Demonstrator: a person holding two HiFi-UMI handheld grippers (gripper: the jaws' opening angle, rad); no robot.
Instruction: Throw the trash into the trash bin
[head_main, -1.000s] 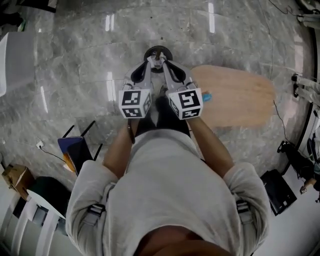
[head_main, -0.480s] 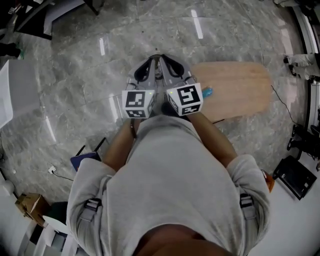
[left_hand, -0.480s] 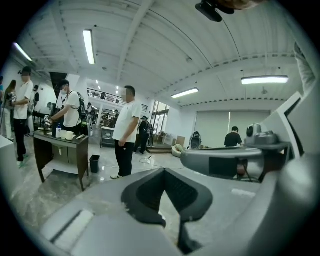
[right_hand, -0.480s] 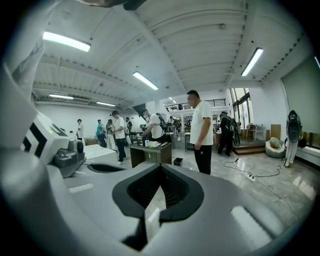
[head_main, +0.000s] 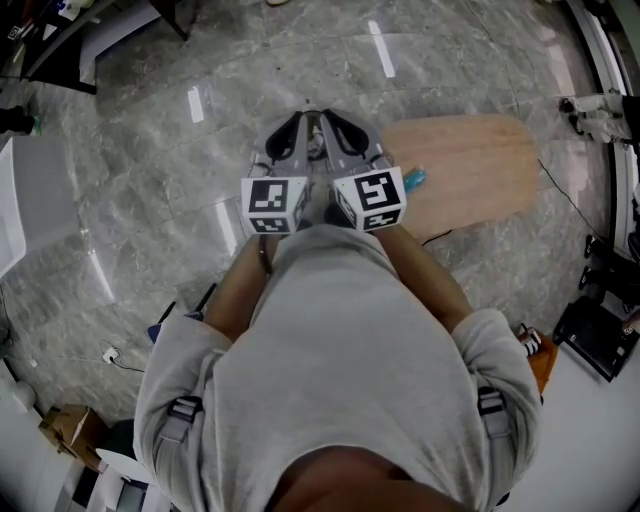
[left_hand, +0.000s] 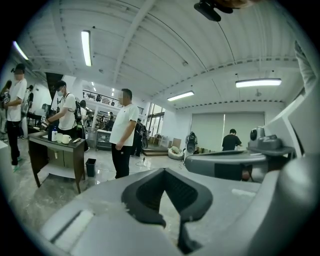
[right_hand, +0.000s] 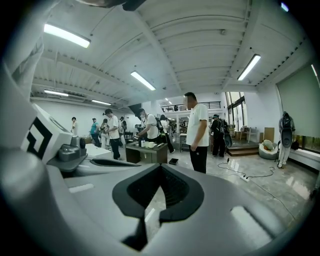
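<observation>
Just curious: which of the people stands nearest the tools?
The person in white shirt and black trousers, alone on open floor; the others stand farther back.

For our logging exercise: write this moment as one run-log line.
left tool shut, empty | right tool shut, empty | side by side over floor | wooden table at right

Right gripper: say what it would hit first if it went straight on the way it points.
Nothing close: the right gripper points nearly level across open floor. Farther on, probably the dark table or the standing person; depth is unclear.
</observation>
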